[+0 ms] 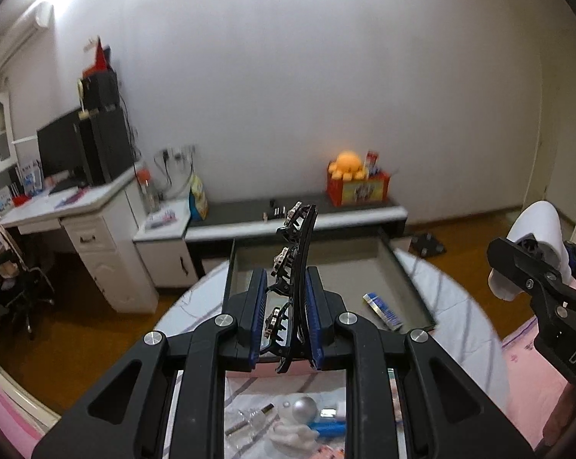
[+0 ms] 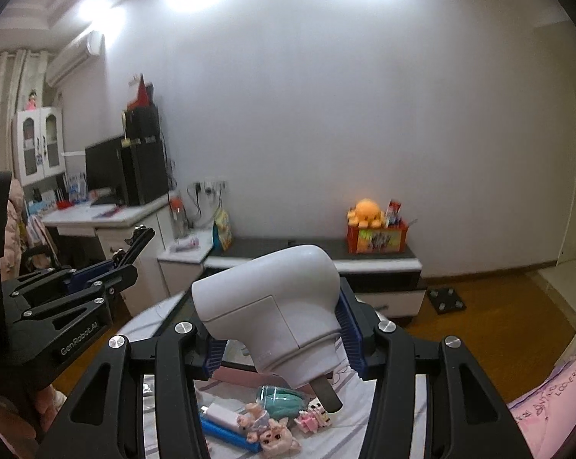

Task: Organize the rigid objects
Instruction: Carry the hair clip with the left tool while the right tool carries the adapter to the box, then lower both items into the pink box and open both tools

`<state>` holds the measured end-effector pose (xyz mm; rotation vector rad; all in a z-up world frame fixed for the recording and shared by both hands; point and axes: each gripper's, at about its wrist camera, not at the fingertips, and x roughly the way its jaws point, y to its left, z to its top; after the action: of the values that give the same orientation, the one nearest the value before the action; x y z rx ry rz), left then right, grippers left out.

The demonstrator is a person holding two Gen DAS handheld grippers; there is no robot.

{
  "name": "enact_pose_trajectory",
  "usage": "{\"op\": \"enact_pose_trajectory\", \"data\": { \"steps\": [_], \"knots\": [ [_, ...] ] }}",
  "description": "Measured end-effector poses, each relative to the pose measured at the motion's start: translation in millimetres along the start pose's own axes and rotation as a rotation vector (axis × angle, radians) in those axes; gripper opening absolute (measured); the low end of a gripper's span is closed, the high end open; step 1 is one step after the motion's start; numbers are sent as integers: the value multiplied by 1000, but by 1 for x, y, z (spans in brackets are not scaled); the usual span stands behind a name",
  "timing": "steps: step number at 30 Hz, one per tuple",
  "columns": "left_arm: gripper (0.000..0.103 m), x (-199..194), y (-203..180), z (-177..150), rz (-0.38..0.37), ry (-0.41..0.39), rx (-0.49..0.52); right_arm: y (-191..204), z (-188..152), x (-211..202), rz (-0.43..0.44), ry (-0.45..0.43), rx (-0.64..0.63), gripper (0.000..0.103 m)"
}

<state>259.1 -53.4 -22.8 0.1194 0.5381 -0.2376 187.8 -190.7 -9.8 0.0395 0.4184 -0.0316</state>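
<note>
Open drawer at frame centre, blue-white tube inside, lower right.
White device, centre of right view, clamped in right gripper.
Black hair clip, frame centre, standing upright, pinched in left gripper above drawer.

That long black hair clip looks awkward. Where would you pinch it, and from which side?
Pinch the hair clip across its flat sides near one end, coming in along its length. It is long, thin and curved, toothed on one side. The left gripper holds it so.
</note>
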Motion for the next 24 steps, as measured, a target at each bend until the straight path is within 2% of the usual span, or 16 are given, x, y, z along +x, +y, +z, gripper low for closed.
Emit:
{"op": "enact_pose_trajectory", "data": {
  "steps": [5, 10, 16, 21, 22, 24],
  "knots": [
    [20, 76, 5, 0, -6, 163, -7, -7, -1, 70, 1, 134, 6, 52],
    [20, 127, 9, -14, -12, 302, -32, -16, -19, 136, -1, 292, 16, 52],
    [20, 159, 19, -29, 1, 385, -50, -22, -43, 186, -10, 430, 15, 52],
    [20, 173, 30, -36, 4, 421, -78, -20, -48, 203, 12, 473, 25, 52],
    [21, 174, 33, -36, 5, 423, -85, -17, -48, 203, 25, 476, 25, 52],
    [40, 179, 37, -36, 7, 440, -97, -15, -48, 208, 58, 485, 29, 52]
  ]
}}
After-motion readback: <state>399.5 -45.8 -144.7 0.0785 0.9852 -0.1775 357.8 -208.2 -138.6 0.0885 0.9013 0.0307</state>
